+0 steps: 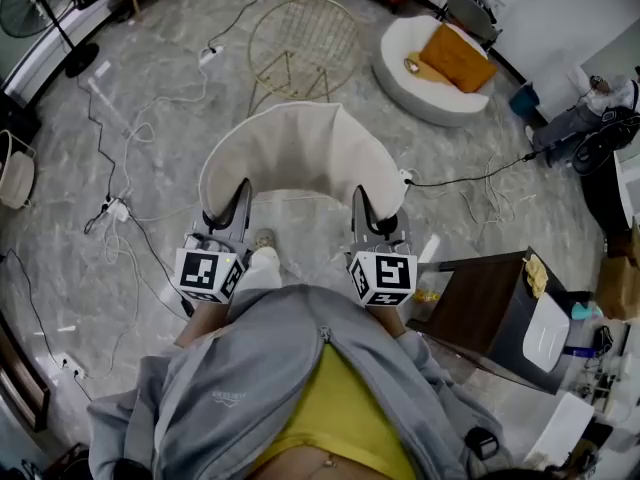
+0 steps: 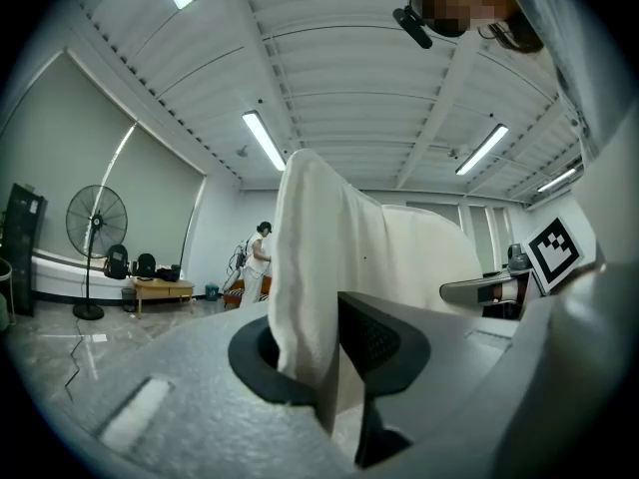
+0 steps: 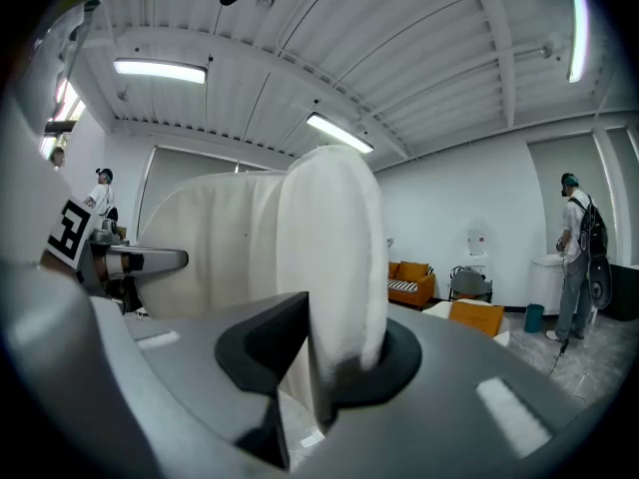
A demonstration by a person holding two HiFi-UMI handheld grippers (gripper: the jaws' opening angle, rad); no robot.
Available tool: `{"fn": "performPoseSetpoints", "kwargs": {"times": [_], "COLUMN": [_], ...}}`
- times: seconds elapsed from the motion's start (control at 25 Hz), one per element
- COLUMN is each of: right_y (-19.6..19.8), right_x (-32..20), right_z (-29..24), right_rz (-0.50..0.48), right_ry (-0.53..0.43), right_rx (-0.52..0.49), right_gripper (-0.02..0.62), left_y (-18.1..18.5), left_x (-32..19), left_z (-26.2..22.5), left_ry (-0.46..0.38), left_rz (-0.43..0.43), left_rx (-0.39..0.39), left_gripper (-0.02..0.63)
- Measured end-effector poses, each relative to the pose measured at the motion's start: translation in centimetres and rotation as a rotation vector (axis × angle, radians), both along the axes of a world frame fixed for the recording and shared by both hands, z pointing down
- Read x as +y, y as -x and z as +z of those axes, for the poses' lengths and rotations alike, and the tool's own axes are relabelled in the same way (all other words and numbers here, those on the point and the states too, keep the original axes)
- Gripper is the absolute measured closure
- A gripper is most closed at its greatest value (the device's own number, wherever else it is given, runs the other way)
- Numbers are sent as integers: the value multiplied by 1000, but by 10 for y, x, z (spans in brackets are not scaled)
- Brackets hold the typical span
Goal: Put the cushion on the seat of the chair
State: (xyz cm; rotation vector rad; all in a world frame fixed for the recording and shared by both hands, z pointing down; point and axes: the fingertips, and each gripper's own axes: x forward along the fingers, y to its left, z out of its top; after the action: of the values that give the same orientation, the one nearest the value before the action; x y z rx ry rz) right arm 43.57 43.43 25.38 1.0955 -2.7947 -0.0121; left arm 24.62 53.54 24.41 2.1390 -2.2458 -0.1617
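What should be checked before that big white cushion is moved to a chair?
1. Left claw clamped on the cushion: ok.
2. Right claw clamped on it: ok.
3. Cushion held up off the floor: ok.
4. Floor ahead free of cables: not ok, several lie across it.
5. Seat of the round white chair free: not ok, an orange pillow lies on it.
6. Which chair is meant: cannot tell.

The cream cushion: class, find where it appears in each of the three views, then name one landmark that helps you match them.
Head view: the cushion is at the centre, an arched band above the grey floor.
Left gripper view: centre, upright, spreading to the right.
Right gripper view: centre, upright, spreading to the left.
Landmark: the round white chair, upper right in the head view and lower right in the right gripper view.
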Motion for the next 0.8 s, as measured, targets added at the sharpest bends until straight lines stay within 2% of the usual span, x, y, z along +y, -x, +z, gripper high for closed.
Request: {"fn": "performPoseSetpoints", "kwargs": {"times": [0.4,0.6,0.8], "right_y": [136,179,208], "right_x": [-128,-171,-194], "right_z": [6,17,22], "right_rz": [25,53,54], "right_ry": [16,33,46], "right_rx": [1,11,22], "right_gripper": [518,518,517], "left_y": [140,185,214], "left_x": [-136,-181,-203], "left_z": [2,15,22], "left_ry": [21,31,43], "left_rz": [32,57,55], "left_rx": [-2,2,22], "left_gripper": [537,537,537]}}
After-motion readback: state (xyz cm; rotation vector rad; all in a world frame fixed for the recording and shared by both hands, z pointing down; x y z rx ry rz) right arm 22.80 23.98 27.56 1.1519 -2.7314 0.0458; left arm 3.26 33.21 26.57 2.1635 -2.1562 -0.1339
